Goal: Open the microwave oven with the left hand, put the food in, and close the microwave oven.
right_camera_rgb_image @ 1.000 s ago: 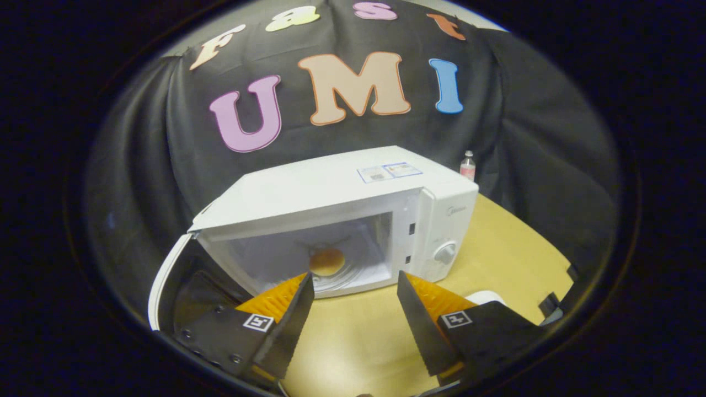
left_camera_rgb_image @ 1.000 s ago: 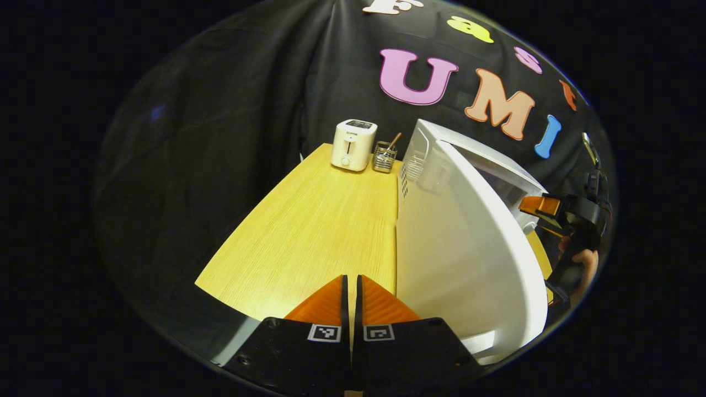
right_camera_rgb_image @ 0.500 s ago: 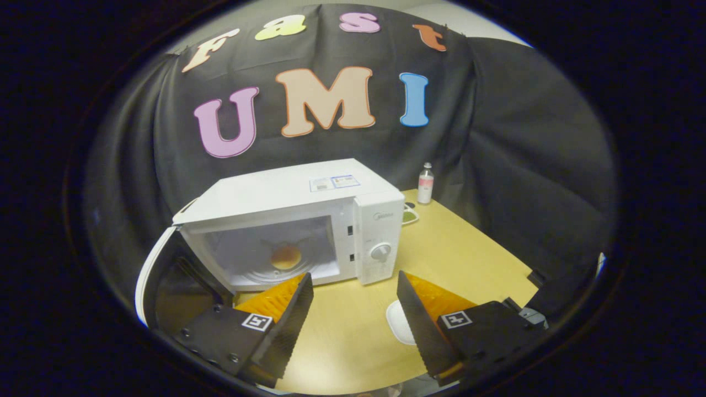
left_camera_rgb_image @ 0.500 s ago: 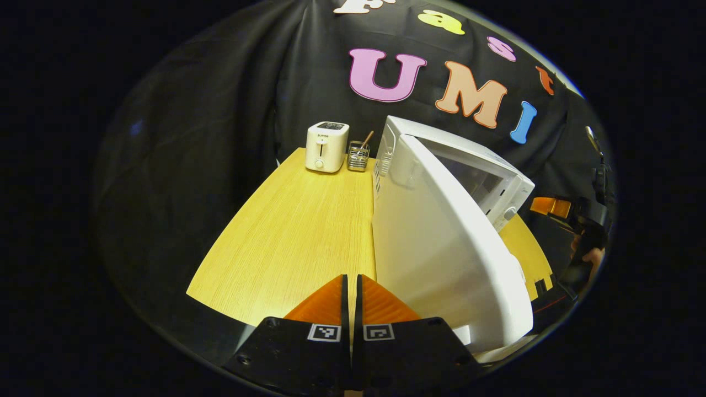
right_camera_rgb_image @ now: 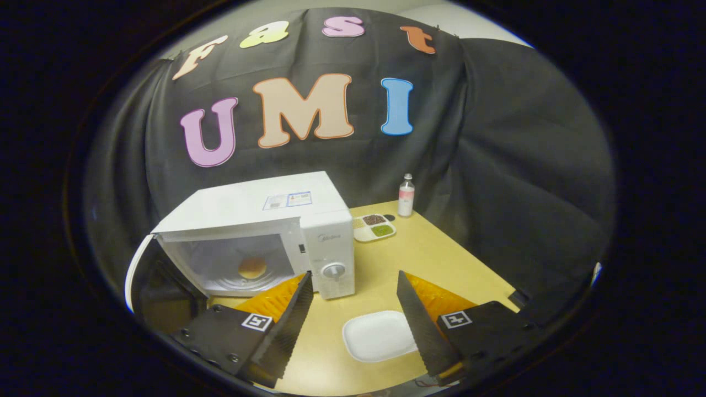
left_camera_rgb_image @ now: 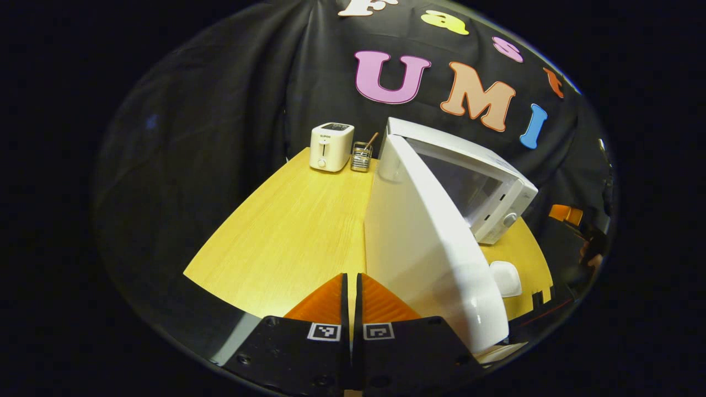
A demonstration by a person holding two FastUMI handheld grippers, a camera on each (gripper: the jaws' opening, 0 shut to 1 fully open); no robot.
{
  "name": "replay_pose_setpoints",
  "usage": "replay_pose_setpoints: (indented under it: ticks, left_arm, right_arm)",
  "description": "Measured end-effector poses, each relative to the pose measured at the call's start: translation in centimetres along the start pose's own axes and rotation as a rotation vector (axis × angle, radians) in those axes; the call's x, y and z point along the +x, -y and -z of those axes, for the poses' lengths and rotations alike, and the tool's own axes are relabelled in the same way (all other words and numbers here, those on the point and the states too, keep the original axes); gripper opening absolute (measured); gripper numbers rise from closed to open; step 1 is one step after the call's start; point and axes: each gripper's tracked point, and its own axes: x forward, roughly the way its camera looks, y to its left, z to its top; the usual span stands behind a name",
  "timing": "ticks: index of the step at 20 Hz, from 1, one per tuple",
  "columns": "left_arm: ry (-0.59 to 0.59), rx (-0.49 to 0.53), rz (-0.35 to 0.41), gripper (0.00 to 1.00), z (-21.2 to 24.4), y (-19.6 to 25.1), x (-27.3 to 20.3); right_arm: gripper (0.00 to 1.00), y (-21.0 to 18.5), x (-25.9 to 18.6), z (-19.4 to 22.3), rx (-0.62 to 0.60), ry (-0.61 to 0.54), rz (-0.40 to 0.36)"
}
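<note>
The light wooden table (right_camera_rgb_image: 441,259) carries everything in the booth. On it stands the white box-shaped microwave oven (right_camera_rgb_image: 253,207), its white door (left_camera_rgb_image: 424,242) swung wide open on the hinge side. In the left gripper view that door rises just beside the left gripper (left_camera_rgb_image: 350,284), whose fingers lie pressed together with nothing between them; whether they touch the door cannot be told. Inside the oven cavity, the round golden-brown bun (right_camera_rgb_image: 252,268) rests on the turntable. The right gripper (right_camera_rgb_image: 353,298) hangs in front of the oven with its fingers spread apart and empty. Between those fingers, on the table, lies a white rounded rectangular plate (right_camera_rgb_image: 379,335), bare. At the far left of the table sit a cream-white toaster (left_camera_rgb_image: 331,146) and, just beside it, a wire mesh holder (left_camera_rgb_image: 361,156) with a stick in it. Behind the oven's right side lie a white divided tray (right_camera_rgb_image: 374,226) with dark and green fillings and a small clear bottle (right_camera_rgb_image: 406,195) with a pink label.
</note>
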Motion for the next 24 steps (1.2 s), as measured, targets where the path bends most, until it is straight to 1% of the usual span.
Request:
replay_pose_setpoints:
  ticks: [1,2,3,4,5,6,8,9,10,12,13,14,17,18,19,20,22,24]
  left_arm:
    - [0.003,-0.004,-0.001,0.01,0.2,1.2,-0.1]
    - [0.007,-0.002,-0.006,0.01,0.3,2.3,-0.1]
    - [0.010,0.000,-0.010,0.00,0.4,3.4,-0.2]
    - [0.015,0.000,-0.010,0.00,0.4,4.6,-0.1]
    - [0.021,0.000,-0.009,0.01,0.5,5.8,-0.1]
    - [0.028,0.003,-0.009,0.01,0.4,7.0,0.0]
    - [0.044,0.014,-0.008,0.01,0.4,9.4,0.4]
    - [0.054,0.026,-0.006,0.01,0.2,10.6,0.5]
    - [0.063,0.047,-0.004,0.01,0.1,11.6,0.7]
    - [0.078,0.088,0.003,0.00,0.0,13.4,1.7]
    - [0.085,0.103,0.012,0.00,-0.1,14.4,2.1]
    - [0.089,0.115,0.023,0.01,-0.3,15.4,2.5]
    - [0.106,0.156,0.049,0.01,-0.9,17.8,3.7]
    - [0.114,0.163,0.063,0.00,-1.2,18.7,4.3]
    - [0.121,0.166,0.075,0.01,-1.3,19.3,4.8]
    - [0.127,0.167,0.086,0.01,-1.5,20.0,5.3]
    - [0.137,0.175,0.108,0.02,-2.2,21.3,6.4]
    - [0.147,0.187,0.129,0.01,-2.9,22.6,7.3]
  right_arm:
    - [0.95,0.9,0.2,-0.3,0.001,-0.001,-0.008]
    - [0.90,1.6,0.5,-0.7,0.008,0.003,-0.018]
    - [0.94,2.3,0.8,-1.1,0.013,0.009,-0.035]
    - [0.90,3.0,1.1,-1.5,0.011,0.011,-0.047]
    - [0.90,4.0,1.5,-1.8,0.004,0.016,-0.056]
    - [0.94,4.7,1.7,-2.1,-0.001,0.024,-0.063]
    - [0.94,6.1,2.3,-2.8,-0.005,0.037,-0.082]
    - [0.90,6.7,2.6,-2.9,-0.005,0.039,-0.092]
    - [0.95,7.4,2.7,-3.0,-0.003,0.041,-0.101]
    - [0.95,8.9,2.9,-3.1,0.001,0.047,-0.109]
    - [0.95,9.6,3.0,-3.0,0.002,0.048,-0.110]
    - [0.90,10.3,2.9,-2.7,0.004,0.042,-0.111]
    - [0.90,12.0,2.6,-2.1,0.033,0.039,-0.107]
    - [0.94,12.4,2.5,-1.8,0.040,0.035,-0.105]
    - [0.94,12.6,2.6,-1.3,0.044,0.029,-0.104]
    - [0.89,12.9,2.7,-1.0,0.045,0.023,-0.102]
    - [0.89,13.2,2.6,-0.5,0.039,0.021,-0.099]
    - [0.89,13.5,2.4,-0.1,0.030,0.018,-0.095]
